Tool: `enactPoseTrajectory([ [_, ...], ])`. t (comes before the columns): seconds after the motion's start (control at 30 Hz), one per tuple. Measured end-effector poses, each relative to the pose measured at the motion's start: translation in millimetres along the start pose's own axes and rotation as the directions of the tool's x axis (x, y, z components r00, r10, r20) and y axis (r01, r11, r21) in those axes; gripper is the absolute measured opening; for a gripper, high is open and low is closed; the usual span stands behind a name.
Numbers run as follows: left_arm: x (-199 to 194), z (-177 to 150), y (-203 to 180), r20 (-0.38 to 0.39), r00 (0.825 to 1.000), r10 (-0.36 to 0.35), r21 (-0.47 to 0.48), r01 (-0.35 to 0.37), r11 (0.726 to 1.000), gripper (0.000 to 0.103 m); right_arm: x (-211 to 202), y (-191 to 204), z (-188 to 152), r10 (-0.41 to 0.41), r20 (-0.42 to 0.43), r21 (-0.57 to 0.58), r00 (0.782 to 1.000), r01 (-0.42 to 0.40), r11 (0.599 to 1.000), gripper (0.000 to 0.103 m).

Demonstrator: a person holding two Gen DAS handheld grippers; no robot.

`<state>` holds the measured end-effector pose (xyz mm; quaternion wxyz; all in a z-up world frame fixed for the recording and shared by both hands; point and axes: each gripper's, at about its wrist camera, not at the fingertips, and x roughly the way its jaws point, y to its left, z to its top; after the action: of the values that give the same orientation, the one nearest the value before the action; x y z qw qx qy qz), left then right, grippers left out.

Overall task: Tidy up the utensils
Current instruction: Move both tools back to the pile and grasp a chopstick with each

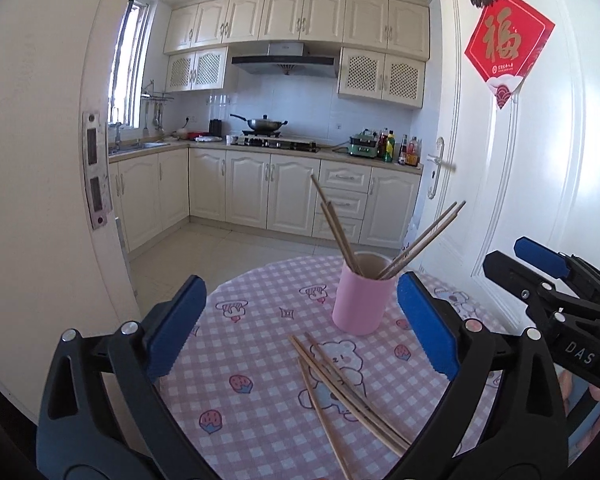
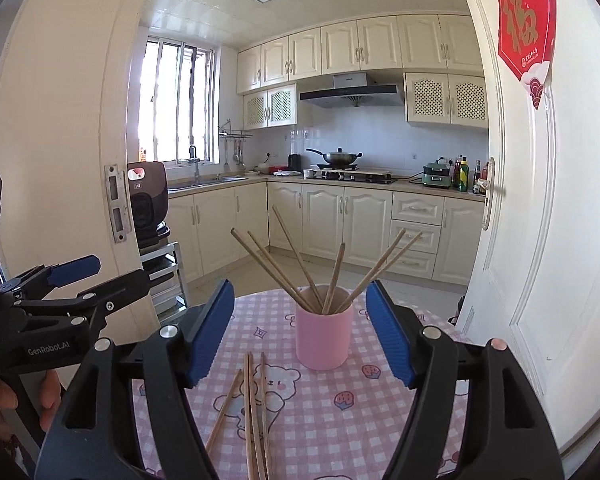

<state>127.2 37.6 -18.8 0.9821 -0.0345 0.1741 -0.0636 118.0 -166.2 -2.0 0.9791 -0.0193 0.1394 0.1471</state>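
Two grippers hover over a round table (image 1: 260, 420) with a pink checked cloth, both empty. Left gripper (image 1: 300, 328) jaws spread wide, blue pads apart, nothing between them but air. Right gripper (image 2: 300, 332) jaws also spread wide, holding nothing; in the left wrist view it shows at 3 o'clock, off the table edge. Pink cup (image 1: 362, 296) stands upright at 1 o'clock from the left gripper's centre, dead ahead at 12 o'clock in the right wrist view. Several chopsticks in cup (image 2: 300, 264) lean outward, fanned to both sides. Loose chopsticks (image 1: 340, 392) lie flat on the cloth at 6 o'clock from the cup, crossing each other over a bear print, near the cup but not touching it. Exact count of the loose ones is hard to tell. Kitchen cabinets (image 1: 260, 188) and a white door (image 1: 540, 180) sit behind the table.
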Motion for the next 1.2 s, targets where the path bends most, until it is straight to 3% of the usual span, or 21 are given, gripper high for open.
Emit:
enactPoseTrajectory([
  [0.1,15.3,-14.4,10.6,-0.088,0.996,-0.025,-0.03,0.022,0.999,0.094,8.8,-0.8,-14.4,0.005,-0.045,0.005,0.999,-0.004,1.0,0.065],
  [0.2,37.5,-30.0,16.1,-0.205,0.978,-0.044,-0.05,0.034,0.998,0.094,23.6,-1.8,-31.0,0.011,-0.108,0.014,0.994,-0.009,1.0,0.065],
  [0.37,77.5,-62.3,13.3,-0.388,0.922,-0.018,-0.024,0.01,1.0,0.094,51.5,-6.4,-63.5,0.017,-0.237,0.038,0.971,-0.008,0.999,0.065],
  [0.47,95.0,-77.6,12.2,-0.444,0.896,-0.015,-0.027,0.004,1.0,0.094,65.1,-9.8,-80.4,0.027,-0.303,0.058,0.953,-0.009,0.998,0.065],
  [0.73,132.7,-106.1,-1.3,-0.551,0.834,0.032,0.035,-0.014,0.999,0.094,87.4,-16.1,-95.3,0.064,-0.383,0.091,0.921,-0.031,0.995,0.065],
  [0.8,140.5,-110.0,-2.0,-0.575,0.818,0.011,0.021,0.001,1.0,0.075,94.2,-16.8,-97.0,0.076,-0.407,0.095,0.91,-0.041,0.995,0.065],
  [0.83,145.1,-112.9,-1.7,-0.594,0.804,-0.003,0.008,0.009,1.0,0.072,97.8,-16.8,-98.5,0.08,-0.415,0.096,0.907,-0.044,0.994,0.065],
  [0.93,150.5,-112.2,-6.6,-0.586,0.809,0.035,0.061,0.001,0.998,0.068,112.4,-13.9,-102.2,0.095,-0.456,0.086,0.885,-0.062,0.994,0.065],
  [1.1,157.8,-108.9,-1.2,-0.573,0.818,0.04,0.077,0.005,0.997,0.034,137.0,-0.8,-104.2,0.123,-0.511,0.056,0.851,-0.11,0.992,0.06],
  [1.2,160.4,-106.7,7.2,-0.574,0.819,0.018,0.056,0.017,0.998,0.025,150.3,8.1,-102.2,0.13,-0.534,0.036,0.835,-0.131,0.991,0.052],
])
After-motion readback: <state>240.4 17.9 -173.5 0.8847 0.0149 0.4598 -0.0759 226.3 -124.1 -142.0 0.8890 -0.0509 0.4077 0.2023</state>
